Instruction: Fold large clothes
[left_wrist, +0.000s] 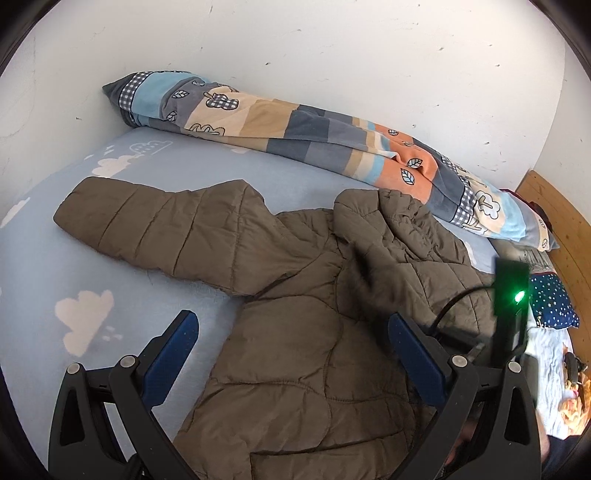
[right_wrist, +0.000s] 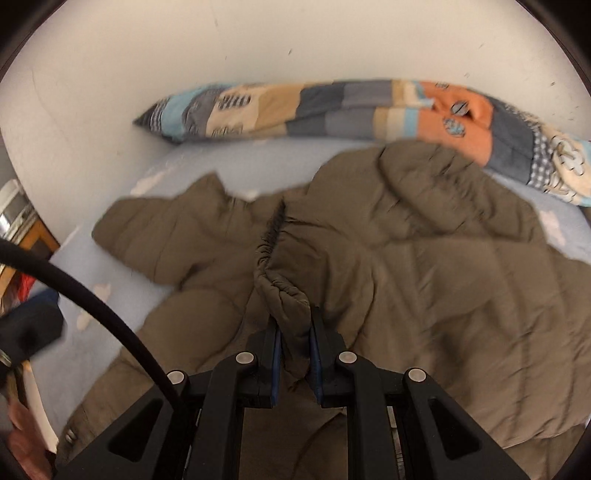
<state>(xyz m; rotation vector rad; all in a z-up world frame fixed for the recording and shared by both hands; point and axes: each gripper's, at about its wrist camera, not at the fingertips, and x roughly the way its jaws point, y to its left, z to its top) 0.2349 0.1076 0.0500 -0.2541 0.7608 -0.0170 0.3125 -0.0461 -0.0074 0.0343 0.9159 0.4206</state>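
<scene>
A bed (left_wrist: 44, 258) with a pale blue, cloud-printed sheet fills both views and stands against a white wall (left_wrist: 332, 55). A rolled patchwork quilt (left_wrist: 295, 136) in blue, grey, tan and orange lies along the wall side of the bed. A brown padded jacket (left_wrist: 295, 350) is spread over the middle of the sheet, its body toward the cameras. One sleeve (left_wrist: 147, 229) stretches flat to the left in the left wrist view, and the other side is bunched up near the quilt. A wooden headboard (left_wrist: 554, 221) shows at the right edge of that view, with a dark star-printed cushion (left_wrist: 554, 302) below it. The left gripper (left_wrist: 291, 332) hangs over the jacket with its blue fingers (left_wrist: 173, 354) spread wide and nothing between them. The right gripper (right_wrist: 295, 325) has its fingers (right_wrist: 275, 354) clenched on a gathered, elasticated edge of the jacket, which stands up in a fold between them. A black cable (right_wrist: 110, 321) curves across the left of the right wrist view.
</scene>
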